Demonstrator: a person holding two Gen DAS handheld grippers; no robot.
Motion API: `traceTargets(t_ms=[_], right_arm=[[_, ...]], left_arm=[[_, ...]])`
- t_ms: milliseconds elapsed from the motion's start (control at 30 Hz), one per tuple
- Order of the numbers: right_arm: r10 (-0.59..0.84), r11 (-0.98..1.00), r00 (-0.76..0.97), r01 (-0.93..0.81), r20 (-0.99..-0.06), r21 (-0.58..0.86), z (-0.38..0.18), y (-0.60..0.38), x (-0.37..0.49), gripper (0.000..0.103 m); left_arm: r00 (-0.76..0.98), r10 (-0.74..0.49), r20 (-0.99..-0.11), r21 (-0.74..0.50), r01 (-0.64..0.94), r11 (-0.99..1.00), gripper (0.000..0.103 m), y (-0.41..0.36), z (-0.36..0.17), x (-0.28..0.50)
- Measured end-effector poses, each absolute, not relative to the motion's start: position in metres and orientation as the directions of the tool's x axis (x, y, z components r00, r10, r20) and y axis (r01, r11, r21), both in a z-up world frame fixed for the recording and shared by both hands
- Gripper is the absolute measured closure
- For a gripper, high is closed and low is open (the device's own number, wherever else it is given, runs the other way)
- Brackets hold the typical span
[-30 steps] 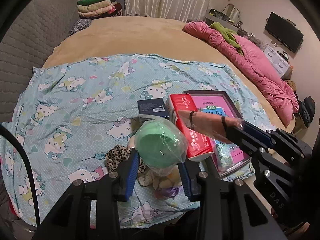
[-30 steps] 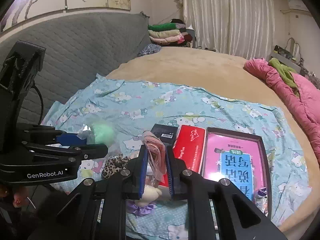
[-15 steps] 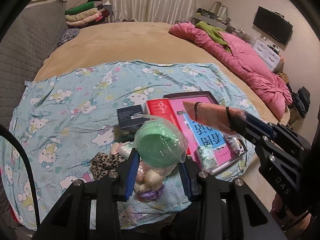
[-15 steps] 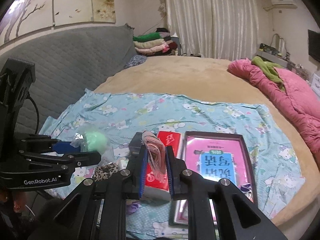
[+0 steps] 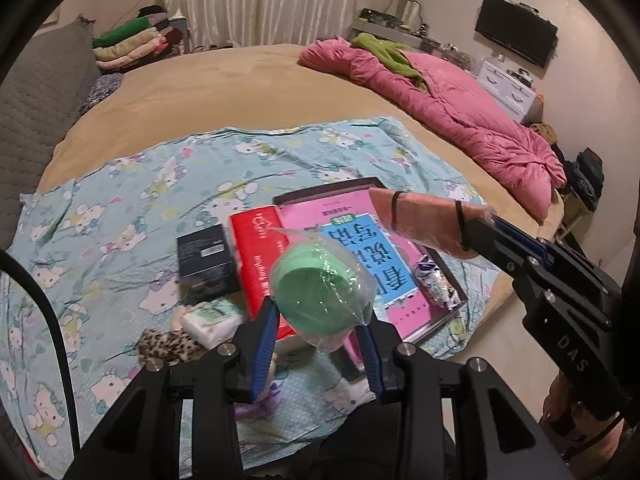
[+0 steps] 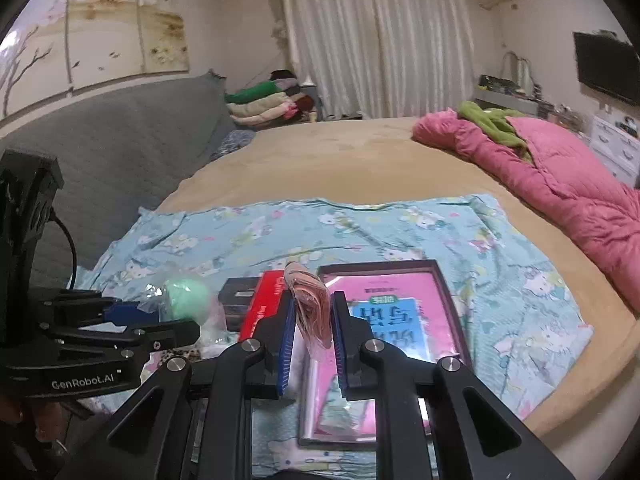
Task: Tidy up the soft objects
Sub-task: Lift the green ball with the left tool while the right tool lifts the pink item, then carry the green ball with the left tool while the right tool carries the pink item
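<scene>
Over the past second both grippers rose from the bed's cartoon-cat sheet (image 5: pixel 120 184). The left gripper (image 5: pixel 318 322) was clamped on a bagged green sponge (image 5: pixel 320 292), the right gripper (image 6: pixel 312 322) on a wrapped pink bundle (image 6: pixel 310 308), above the tray (image 5: pixel 448 312), probably their destination.

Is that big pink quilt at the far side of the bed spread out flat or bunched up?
Bunched up. The pink quilt lies heaped in a long rumpled ridge along the bed's edge, with a green garment draped over it.
</scene>
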State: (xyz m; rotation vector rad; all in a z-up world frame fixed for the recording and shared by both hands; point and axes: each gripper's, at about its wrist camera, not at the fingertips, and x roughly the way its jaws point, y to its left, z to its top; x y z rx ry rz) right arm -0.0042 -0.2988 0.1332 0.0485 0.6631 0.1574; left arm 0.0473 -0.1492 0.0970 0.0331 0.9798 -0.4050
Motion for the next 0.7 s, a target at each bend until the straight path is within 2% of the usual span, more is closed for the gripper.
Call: traceTargets(t_ms=[700], right_arm=[[0.047,0.987,0.775,0.060,-0.630,0.147,0.109,-0.367,-0.003,0.085]], left_arm=[[0.405,-0.338,-0.849,-0.153,0.425,0.892,0.064,-0.211,0.053,0.068]])
